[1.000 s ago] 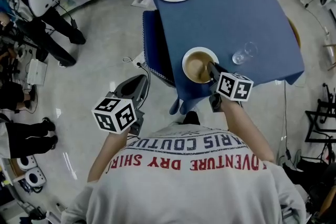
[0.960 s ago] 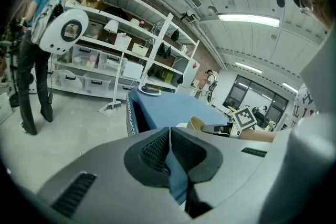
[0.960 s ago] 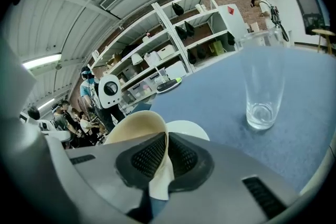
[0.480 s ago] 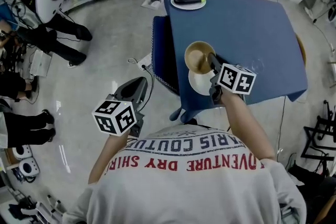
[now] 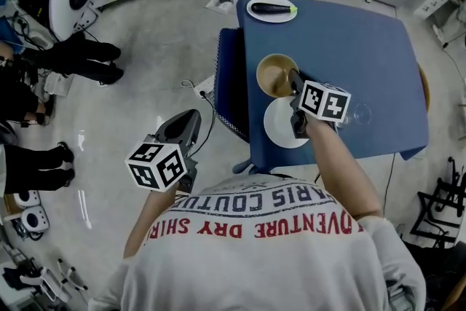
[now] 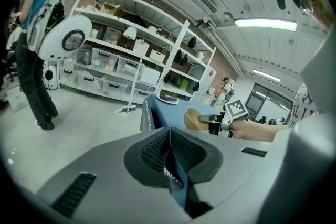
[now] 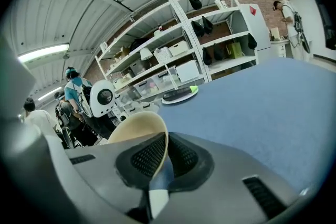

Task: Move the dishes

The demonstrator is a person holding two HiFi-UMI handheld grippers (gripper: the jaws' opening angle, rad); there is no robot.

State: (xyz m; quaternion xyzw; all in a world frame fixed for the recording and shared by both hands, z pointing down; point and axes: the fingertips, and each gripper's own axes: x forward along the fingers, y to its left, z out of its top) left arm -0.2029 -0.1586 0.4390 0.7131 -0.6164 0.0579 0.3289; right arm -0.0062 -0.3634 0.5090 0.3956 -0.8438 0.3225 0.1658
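Lifted clear of the round white plate (image 5: 284, 129) since before: round tan bowl (image 5: 274, 75), rim pinched in right gripper (image 5: 295, 84), above blue-clothed table (image 5: 349, 40). Left gripper (image 5: 182, 129) closed, empty. Mid-carry; next, probably level lowering.

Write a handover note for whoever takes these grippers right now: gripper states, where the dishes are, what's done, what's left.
right gripper: shut on the rim of the tan bowl, held tilted over the blue table.
left gripper: shut, empty, out over the floor to the table's left.
white plate: bare, at the table's near edge; the bowl is already off it.
far plate: at the far edge, with a dark item on it, untouched.
glass: beside the right wrist; mind it.
Left: set the bowl down, then probably move the plates. Destination not shown.
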